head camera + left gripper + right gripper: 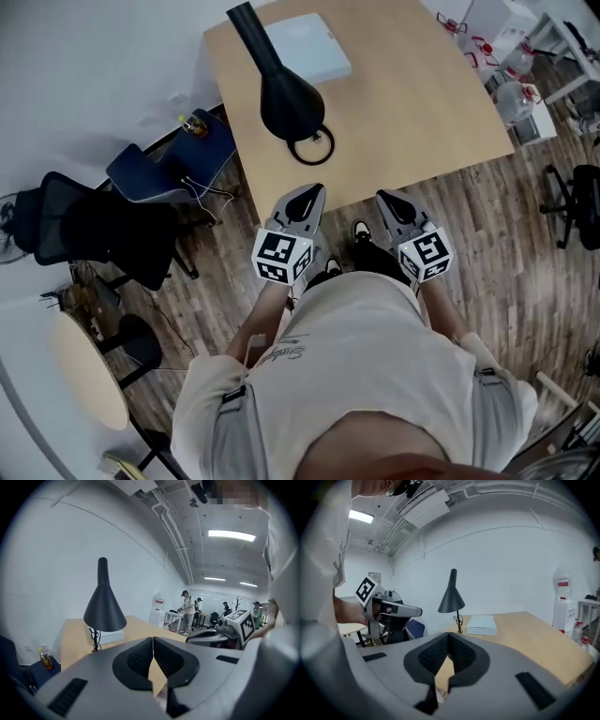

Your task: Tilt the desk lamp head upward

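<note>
Left gripper (313, 190): I hold it low at the near edge of the desk (431, 112), nose pointing far. Its pads are pressed together with nothing between them.
Right gripper (385, 199): It sits just beside the left one and level with it, just short of the desk edge. Its jaws are also closed and empty.
Hands: Both are drawn in close to my body, neither reaching out.
Lamp base (312, 145): A black ring with a coil of cord, near the desk's near-left edge, ahead of my left gripper and clear of it.
Lamp head (286, 94): A black cone above that base. Both gripper views show it standing about upright, with the wide mouth down and the narrow neck up.
Bearing: The head lies forward and a little left of both noses. I judge the left gripper the nearer, the right having to cross leftward.
Next move, as I judge it: Open one pair of jaws, reach out and up to the cone, and swing its mouth upward.
White box (309, 47): Flat on the desk, just beyond the lamp.
</note>
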The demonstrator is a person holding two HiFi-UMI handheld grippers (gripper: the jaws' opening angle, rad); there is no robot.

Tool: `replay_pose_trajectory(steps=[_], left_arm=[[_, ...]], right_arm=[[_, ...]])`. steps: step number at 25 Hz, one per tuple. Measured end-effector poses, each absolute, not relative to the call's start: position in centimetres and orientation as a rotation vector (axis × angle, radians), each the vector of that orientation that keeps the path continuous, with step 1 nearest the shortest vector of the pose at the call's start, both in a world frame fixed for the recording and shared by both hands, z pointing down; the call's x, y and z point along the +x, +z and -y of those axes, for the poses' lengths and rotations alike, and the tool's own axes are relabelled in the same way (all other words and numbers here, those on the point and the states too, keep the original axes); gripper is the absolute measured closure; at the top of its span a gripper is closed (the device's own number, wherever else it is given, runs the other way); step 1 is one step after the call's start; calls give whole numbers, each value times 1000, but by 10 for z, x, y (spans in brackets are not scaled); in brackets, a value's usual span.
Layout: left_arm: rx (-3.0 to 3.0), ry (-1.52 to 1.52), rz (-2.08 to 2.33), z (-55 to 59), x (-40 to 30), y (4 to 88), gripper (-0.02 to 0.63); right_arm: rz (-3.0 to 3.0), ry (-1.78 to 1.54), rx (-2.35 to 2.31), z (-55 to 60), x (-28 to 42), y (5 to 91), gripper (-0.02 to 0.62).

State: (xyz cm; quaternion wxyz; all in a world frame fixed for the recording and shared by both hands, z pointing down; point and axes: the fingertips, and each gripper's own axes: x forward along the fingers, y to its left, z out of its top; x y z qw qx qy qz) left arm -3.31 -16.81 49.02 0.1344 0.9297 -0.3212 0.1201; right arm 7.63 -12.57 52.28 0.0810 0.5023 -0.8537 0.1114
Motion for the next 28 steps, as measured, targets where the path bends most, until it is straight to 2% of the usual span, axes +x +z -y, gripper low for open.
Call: replay_pose_trajectory(steps=[10,19,28], left_arm=[[2567,328,1207,230,-23,496,591],[2382,245,1370,252,-36,520,591],[2297,237,1387,266,-43,540,591]], right_arm=[[2681,314,1220,225,84,544,600],[2682,317,986,271,68,580,600],[2556,236,752,287,34,658,600]])
